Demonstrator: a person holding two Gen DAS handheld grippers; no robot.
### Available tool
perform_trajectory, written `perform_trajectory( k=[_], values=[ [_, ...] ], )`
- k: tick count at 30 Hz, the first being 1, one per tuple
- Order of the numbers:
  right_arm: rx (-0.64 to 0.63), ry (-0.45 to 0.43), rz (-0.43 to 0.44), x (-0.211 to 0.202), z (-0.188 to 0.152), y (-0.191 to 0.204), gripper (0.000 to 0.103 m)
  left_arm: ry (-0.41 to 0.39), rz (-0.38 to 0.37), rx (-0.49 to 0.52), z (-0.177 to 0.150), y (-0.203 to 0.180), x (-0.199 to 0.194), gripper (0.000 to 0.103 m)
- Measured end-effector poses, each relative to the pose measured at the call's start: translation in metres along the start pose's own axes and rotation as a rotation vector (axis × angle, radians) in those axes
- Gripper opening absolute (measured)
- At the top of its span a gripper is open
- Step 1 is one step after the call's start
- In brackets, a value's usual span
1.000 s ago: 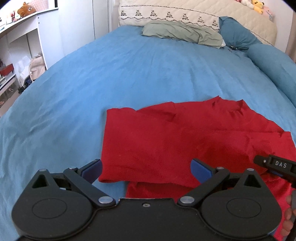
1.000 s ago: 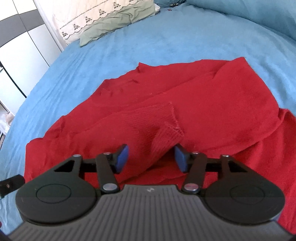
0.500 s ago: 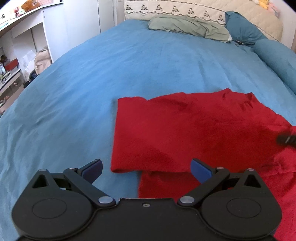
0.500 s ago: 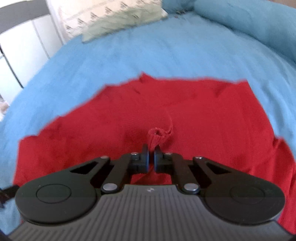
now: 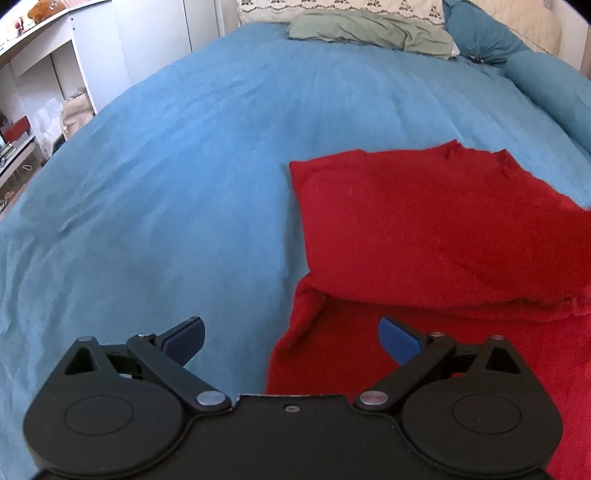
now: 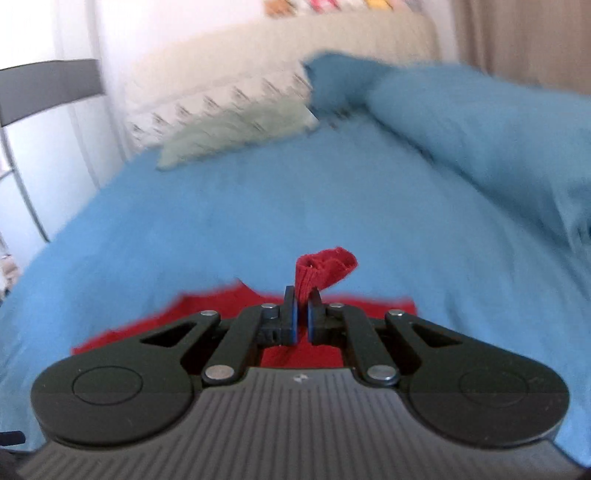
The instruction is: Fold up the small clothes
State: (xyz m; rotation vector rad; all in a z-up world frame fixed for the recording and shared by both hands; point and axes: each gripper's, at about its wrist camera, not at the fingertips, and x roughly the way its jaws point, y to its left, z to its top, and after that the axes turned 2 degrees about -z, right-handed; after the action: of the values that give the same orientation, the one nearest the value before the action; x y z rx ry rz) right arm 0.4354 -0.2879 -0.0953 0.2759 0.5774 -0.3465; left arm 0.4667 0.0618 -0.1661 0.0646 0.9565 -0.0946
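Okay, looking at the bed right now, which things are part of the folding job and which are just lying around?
Part of the job:
red knit garment
its cuff, pinched in the right tongs
left tongs, open over the garment's edge

Just lying about:
green pillow
blue bedspread
white shelf unit

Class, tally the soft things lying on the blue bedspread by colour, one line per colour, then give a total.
Red: 1, the red garment
Sage green: 1, the green pillow
Teal blue: 2, the teal cushion and the blue bolster
Total: 4
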Motion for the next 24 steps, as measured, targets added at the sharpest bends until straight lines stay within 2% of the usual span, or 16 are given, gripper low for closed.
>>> perform_trajectory(
  k=[6,8,9,11,13,14,17,20,24],
  values=[
    [0.003,0.101,-0.065,0.032,-0.04,-0.027,0.02,0.011,0.011,0.022,0.0,-0.003,0.006,0.101],
    [0.012,0.124,-0.089,0.036,-0.047,-0.034,0.024,0.004,0.001,0.024,0.003,-0.005,0.002,0.101],
    [0.021,0.133,-0.1,0.036,-0.049,-0.037,0.03,-0.002,-0.007,0.031,0.005,-0.008,0.0,0.101],
    [0.018,0.14,-0.118,0.031,-0.051,-0.04,0.053,-0.009,-0.017,0.064,0.01,-0.016,-0.004,0.101],
    [-0.013,0.095,-0.105,0.018,-0.05,-0.035,0.099,-0.022,-0.034,0.103,0.016,-0.026,-0.009,0.102],
    [-0.043,0.058,-0.09,0.009,-0.049,-0.029,0.103,-0.029,-0.049,0.118,0.019,-0.032,-0.011,0.102],
    [-0.152,0.011,-0.008,0.004,-0.047,-0.006,0.103,-0.04,-0.09,0.144,0.029,-0.047,-0.009,0.102],
    [-0.155,0.064,0.07,0.025,-0.052,0.003,0.103,-0.047,-0.116,0.163,0.035,-0.062,0.001,0.102],
    [-0.125,0.118,0.043,0.053,-0.064,-0.005,0.103,-0.02,-0.134,0.177,0.035,-0.076,0.025,0.102]
  ],
)
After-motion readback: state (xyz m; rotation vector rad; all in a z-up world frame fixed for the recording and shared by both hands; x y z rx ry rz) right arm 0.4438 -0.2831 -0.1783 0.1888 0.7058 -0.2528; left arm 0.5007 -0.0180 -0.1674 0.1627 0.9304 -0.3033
